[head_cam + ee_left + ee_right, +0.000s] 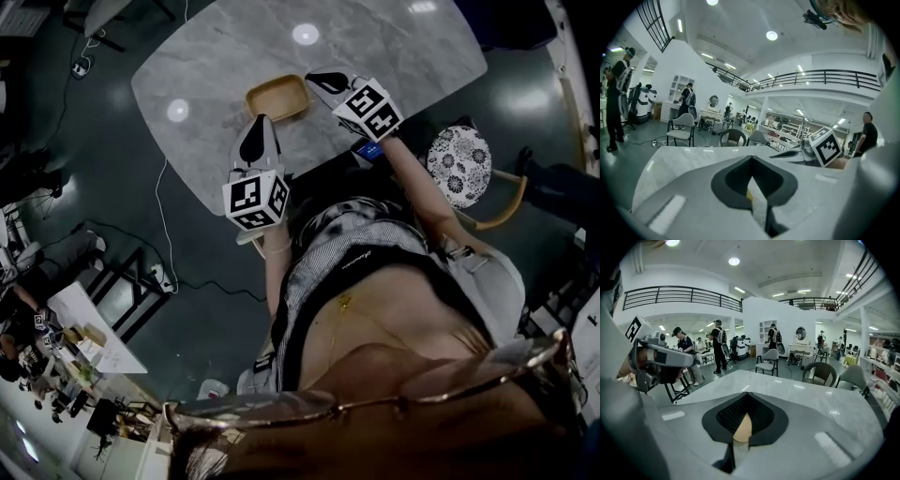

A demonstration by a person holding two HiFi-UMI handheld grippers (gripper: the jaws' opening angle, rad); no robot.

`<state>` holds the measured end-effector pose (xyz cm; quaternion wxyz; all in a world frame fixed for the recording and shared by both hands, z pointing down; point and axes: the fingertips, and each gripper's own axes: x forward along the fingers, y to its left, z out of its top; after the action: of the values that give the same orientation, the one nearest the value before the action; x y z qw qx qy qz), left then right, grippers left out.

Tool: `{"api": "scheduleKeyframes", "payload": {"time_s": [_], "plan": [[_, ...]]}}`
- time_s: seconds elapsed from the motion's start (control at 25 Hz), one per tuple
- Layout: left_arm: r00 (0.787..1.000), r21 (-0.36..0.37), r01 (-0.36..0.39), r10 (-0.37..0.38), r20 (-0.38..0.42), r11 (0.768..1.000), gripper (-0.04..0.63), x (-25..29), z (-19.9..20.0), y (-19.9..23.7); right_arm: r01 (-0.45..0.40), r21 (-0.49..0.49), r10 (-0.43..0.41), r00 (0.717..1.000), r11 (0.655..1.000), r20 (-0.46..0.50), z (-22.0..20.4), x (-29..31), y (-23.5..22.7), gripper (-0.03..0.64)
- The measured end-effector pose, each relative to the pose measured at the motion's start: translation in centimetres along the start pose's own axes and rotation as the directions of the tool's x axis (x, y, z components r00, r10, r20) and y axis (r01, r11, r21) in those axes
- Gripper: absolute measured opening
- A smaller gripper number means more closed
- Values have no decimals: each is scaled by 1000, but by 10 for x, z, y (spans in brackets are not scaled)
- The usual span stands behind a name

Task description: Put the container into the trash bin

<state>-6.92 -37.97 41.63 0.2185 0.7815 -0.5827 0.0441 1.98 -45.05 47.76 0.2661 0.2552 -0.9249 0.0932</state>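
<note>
Nearest the camera: left tongs (260, 129), marker cube (255, 199) facing up, nose over the near edge of the marble surface (394, 37). In the left gripper view the left tongs (751, 163) are pressed together at the tip, nothing pinched, only a thin wedge of daylight below the pads.

Right tongs (317, 80) sit a bit further in over the surface, with their own cube (370, 108) behind them. In the right gripper view the tongs (745, 401) are also pressed together and empty. The tan sliver in the gap is the container (743, 427) seen beyond the pads, not gripped.

Container (277, 97): shallow tan tray, upright on the surface near its near edge, between the two noses. Right nose is just beside its right end, left nose just short of its near left corner. Can't tell if either touches.

Beyond and around: dark floor, white cable (164, 206) trailing off the surface's left edge, chair with patterned cushion (459, 164) at the right.
</note>
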Motion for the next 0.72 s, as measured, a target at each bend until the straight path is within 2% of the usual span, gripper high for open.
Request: {"api": "scheduleKeyframes", "payload": {"time_s": [0.36,0.56,0.72], "plan": [[998,20,-34,35,-51,999,0,6,-18,15,-8,15,9,999,1000,-51,-21,7,-7,26],[996,15,-45,46,-77,999,0,11,-28,19,-33,-9,31,988,999,-151,-47,28,-8,26],[994,-7,-71,70,-83,997,0,9,-33,26,-38,-2,36,963,999,-268,-76,53,-14,26]]}}
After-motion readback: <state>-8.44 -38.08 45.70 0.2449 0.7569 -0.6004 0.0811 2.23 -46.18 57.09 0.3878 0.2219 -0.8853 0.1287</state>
